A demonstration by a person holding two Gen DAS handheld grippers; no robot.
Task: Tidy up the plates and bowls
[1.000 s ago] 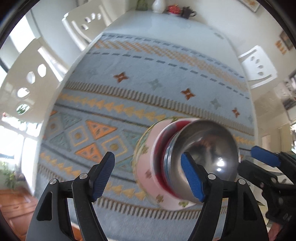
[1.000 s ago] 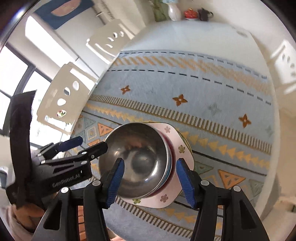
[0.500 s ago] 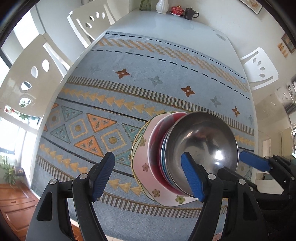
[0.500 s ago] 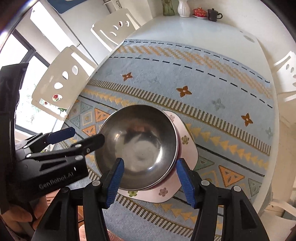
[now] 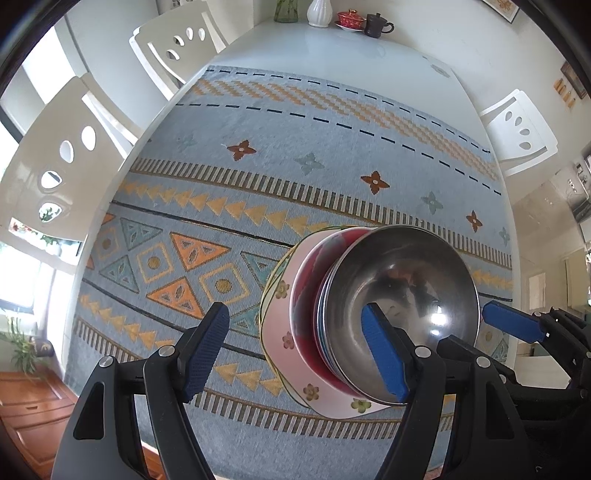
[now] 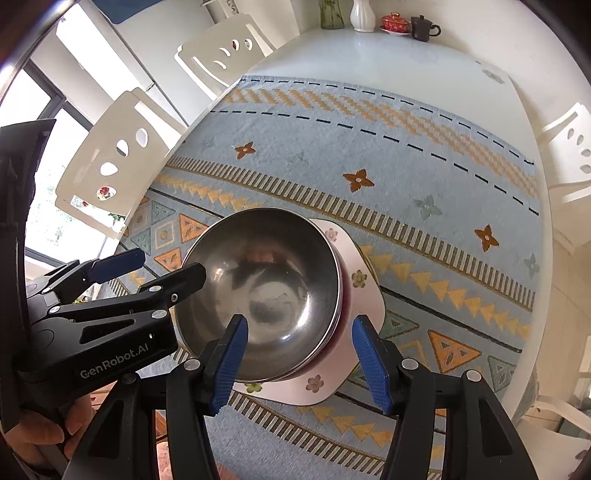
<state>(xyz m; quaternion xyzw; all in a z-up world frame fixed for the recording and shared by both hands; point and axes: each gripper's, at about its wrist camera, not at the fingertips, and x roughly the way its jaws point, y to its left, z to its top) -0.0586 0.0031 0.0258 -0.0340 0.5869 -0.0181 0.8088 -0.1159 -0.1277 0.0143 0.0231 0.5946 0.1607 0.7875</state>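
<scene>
A stack stands on the patterned blue mat [image 5: 295, 147]: a pink flowered plate [image 5: 280, 332] at the bottom, a red bowl [image 5: 306, 288] on it, then thin blue dishes, and a steel bowl [image 5: 399, 295] on top. My left gripper [image 5: 295, 356] hovers open over the stack's left side, its right finger above the steel bowl. In the right wrist view the steel bowl [image 6: 266, 280] and pink plate [image 6: 365, 295] lie under my right gripper [image 6: 299, 363], which is open with nothing held. The left gripper [image 6: 147, 269] sits by the bowl's left rim.
The mat [image 6: 406, 166] covers most of a white table. A white vase [image 5: 319, 13], a red lidded cup [image 5: 349, 16] and a dark teacup [image 5: 376, 25] stand at the far end. White chairs [image 5: 55, 177] line both sides. A person's hand [image 6: 37, 443] holds the left gripper.
Both views have pulled back and steadied, so the stack looks smaller and sharper. The jaws of both grippers stand as wide as before. The stack has stayed in place.
</scene>
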